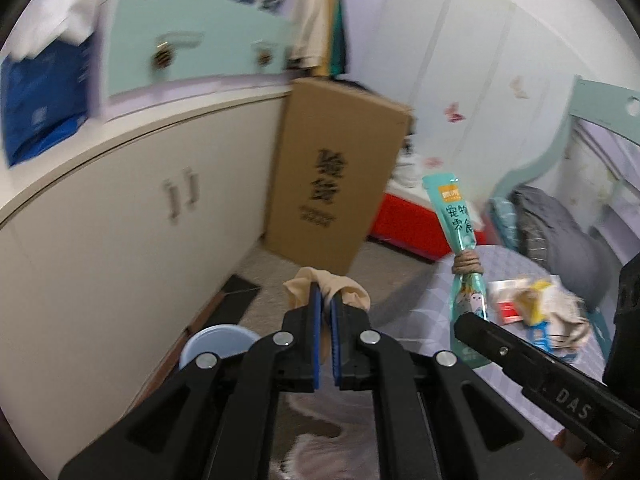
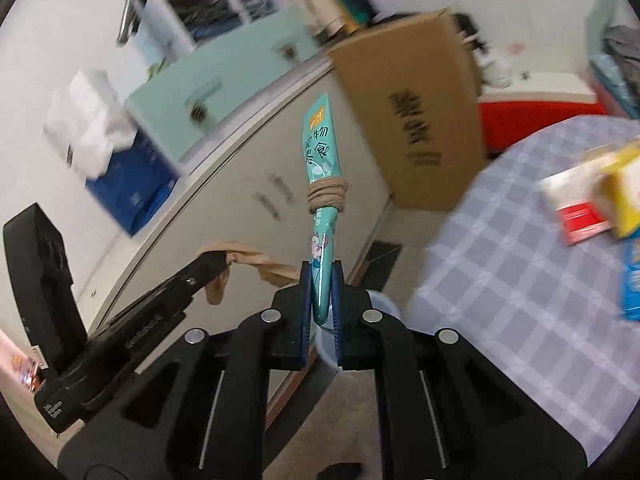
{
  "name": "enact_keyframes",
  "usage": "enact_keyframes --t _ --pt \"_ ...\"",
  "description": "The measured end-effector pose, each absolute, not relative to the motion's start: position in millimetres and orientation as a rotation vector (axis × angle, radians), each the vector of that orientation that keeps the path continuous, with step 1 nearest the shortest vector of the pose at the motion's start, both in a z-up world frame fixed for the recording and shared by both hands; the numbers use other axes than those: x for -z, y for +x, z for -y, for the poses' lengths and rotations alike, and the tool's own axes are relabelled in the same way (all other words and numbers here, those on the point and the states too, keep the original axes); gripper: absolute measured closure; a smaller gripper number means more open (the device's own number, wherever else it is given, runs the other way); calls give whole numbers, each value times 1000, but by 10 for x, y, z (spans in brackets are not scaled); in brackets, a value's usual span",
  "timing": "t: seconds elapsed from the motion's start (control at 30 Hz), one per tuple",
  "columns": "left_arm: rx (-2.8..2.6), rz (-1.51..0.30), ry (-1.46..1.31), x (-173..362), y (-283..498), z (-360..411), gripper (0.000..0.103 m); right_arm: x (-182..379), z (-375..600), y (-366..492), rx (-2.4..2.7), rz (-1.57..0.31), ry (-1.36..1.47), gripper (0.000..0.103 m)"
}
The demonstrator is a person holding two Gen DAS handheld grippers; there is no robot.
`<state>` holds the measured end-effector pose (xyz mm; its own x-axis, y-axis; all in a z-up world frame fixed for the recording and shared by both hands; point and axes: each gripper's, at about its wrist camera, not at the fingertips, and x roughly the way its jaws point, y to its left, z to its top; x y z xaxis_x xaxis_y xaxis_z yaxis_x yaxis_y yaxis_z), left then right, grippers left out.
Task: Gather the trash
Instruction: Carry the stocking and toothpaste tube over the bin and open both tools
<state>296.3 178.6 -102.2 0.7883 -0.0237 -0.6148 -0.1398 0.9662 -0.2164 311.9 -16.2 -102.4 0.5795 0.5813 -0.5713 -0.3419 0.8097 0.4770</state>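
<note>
My left gripper (image 1: 325, 295) is shut on a beige stocking (image 1: 320, 283) that bunches over its blue pads. In the right wrist view the same stocking (image 2: 244, 261) trails from the left gripper's tip (image 2: 212, 258). My right gripper (image 2: 322, 270) is shut on a teal snack pouch (image 2: 320, 152), which stands upright with a beige hair tie (image 2: 328, 194) wound round its middle. From the left wrist camera the pouch (image 1: 460, 216) rises beside the right gripper's black finger (image 1: 480, 326). A light blue bin (image 1: 218, 342) sits on the floor under both grippers, with only its rim (image 2: 384, 300) showing past the right gripper.
A table with a checked cloth (image 2: 520, 280) holds more litter: a red-and-white pack (image 2: 576, 212), a yellow wrapper (image 2: 624, 196) and a blue pack (image 2: 632, 280). A tall cardboard box (image 1: 336, 176) leans by the white cabinet (image 1: 120, 216). A red box (image 1: 408, 224) lies behind.
</note>
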Motion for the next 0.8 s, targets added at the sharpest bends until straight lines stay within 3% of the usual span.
enact_keyframes --t 0.37,0.4,0.43,0.47,0.8 --pt "-278 -789 -320 1785 3078 -2977 99 1823 -1187 3514 -614 -925 212 91" --pt "-289 -805 -320 1868 3112 -3045 99 1922 -1260 3579 -612 -941 203 88" --pt "-296 -821 -321 1941 3140 -3090 99 2019 -1309 3642 -603 -957 193 69" --pt "-298 -835 -326 2007 3165 -3126 99 2139 -1360 3714 -567 -977 167 39" --pt "-280 -924 -330 2432 3339 -3197 99 2470 -1326 3772 -492 -1016 132 35"
